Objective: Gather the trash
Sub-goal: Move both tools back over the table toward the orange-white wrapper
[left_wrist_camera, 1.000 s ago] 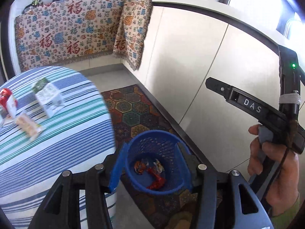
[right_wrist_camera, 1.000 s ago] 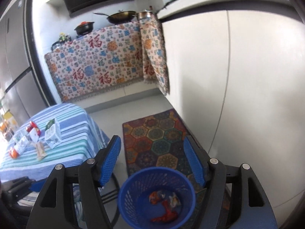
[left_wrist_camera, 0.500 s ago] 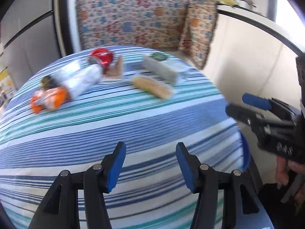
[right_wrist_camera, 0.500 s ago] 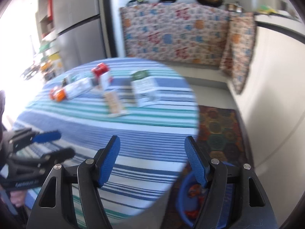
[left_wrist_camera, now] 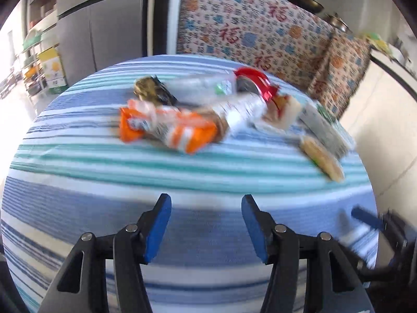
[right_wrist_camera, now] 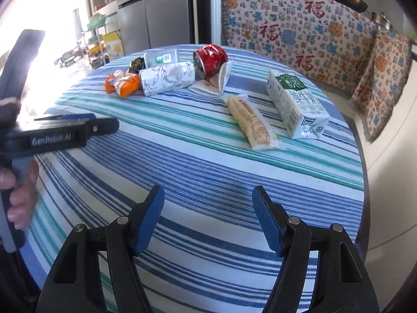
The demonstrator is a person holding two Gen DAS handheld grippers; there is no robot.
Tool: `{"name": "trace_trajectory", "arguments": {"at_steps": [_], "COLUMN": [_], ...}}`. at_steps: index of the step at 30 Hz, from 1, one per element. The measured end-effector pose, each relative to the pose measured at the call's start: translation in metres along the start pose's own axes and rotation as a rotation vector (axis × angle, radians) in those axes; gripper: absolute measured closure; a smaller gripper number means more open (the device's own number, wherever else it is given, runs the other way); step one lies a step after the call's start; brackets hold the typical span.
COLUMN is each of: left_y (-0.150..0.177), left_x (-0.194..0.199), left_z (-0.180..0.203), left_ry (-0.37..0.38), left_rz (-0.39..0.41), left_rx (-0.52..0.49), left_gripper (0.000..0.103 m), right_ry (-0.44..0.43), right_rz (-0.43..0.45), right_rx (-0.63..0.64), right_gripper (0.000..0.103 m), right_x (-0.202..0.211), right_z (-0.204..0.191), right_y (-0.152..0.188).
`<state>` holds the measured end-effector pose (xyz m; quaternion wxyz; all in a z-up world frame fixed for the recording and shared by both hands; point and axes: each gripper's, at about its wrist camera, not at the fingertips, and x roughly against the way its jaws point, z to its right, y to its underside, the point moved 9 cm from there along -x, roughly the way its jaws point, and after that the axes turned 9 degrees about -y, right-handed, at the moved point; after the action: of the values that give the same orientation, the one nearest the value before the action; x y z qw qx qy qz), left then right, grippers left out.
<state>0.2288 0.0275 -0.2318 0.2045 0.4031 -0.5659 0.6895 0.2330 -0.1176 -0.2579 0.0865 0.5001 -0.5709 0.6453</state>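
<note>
A: What is the biggest thing here?

B: A round table (right_wrist_camera: pixel 198 156) under a striped cloth, blue, green and white. All the trash lies on it, toward its far side.

A: And on the table, from large to small?

B: A milk carton (right_wrist_camera: pixel 294 104) lies on its side near the table's right edge. Just left of it lies a long snack packet (right_wrist_camera: pixel 254 124). Further back on the table is a white tissue pack (right_wrist_camera: pixel 168 80) with a leaf print, and a crushed red can (right_wrist_camera: pixel 209 61) sits beside it, against a folded white paper wrapper (right_wrist_camera: pixel 217 82). An orange wrapper (right_wrist_camera: pixel 122 83) lies at the left end of the tissue pack. Behind these, near the table's far edge, are a clear plastic box (right_wrist_camera: pixel 161 57) and a small dark wrapper (right_wrist_camera: pixel 136 65).

A: The tools?

B: The left gripper (left_wrist_camera: pixel 206 221) hangs over the table's near part, its blue jaws have just been opening, now moderately apart with nothing between them. The right gripper (right_wrist_camera: pixel 208 216) is also above the near part, jaws wide and empty.

A: Is anything touched?

B: No. Both grippers are well apart from the trash.
</note>
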Motion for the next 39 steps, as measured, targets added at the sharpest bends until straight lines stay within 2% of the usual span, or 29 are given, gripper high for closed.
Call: {"name": "trace_trajectory", "arguments": {"at_steps": [4,7,10,13,15,19,21,23,30,35,39], "left_y": [-0.042,-0.069,-0.071,-0.064,-0.055,-0.042,-0.036,-0.035,-0.038,-0.036,-0.035], "left_x": [0.001,-0.011,-0.036,-0.034,-0.023,-0.011,-0.007,-0.004,-0.015,-0.035,-0.041], "left_z": [-0.007,-0.013,-0.019,-0.021,-0.029,-0.052,-0.067,-0.076,-0.061,-0.049,-0.052], "left_ry": [-0.034,-0.119,-0.190,-0.215,-0.195,-0.220,-0.227,-0.202,-0.056,-0.056,-0.055], "left_rz": [0.065,0.085,0.037,0.041,0.034,0.037,0.038,0.037,-0.004,-0.041,-0.051], "left_rx": [0.070,0.093,0.095,0.061,0.046,-0.016,-0.018,-0.007,0.044,0.012,-0.011], "left_gripper": [0.045,0.043,0.042,0.040,0.040,0.039,0.039,0.039,0.039,0.039,0.039], "right_ry": [-0.011,-0.011,-0.013,-0.010,-0.014,-0.018,-0.018,-0.016,0.011,0.032,0.003], "right_rz": [-0.007,-0.011,-0.011,-0.009,-0.004,0.000,-0.003,-0.005,0.031,0.086,0.025], "right_rx": [-0.003,0.002,-0.001,0.004,0.003,0.005,0.010,0.017,-0.003,-0.112,-0.110], "right_gripper": [0.031,0.031,0.031,0.031,0.031,0.031,0.031,0.031,0.031,0.031,0.031], "right_x": [-0.002,-0.001,0.001,0.003,0.006,0.009,0.008,0.007,0.014,0.022,0.004], "right_z": [-0.001,-0.001,0.000,0.000,0.000,-0.002,-0.004,-0.006,0.004,0.045,0.062], "right_y": [0.002,0.004,0.007,0.007,0.006,0.007,0.007,0.008,0.002,-0.016,-0.031]}}
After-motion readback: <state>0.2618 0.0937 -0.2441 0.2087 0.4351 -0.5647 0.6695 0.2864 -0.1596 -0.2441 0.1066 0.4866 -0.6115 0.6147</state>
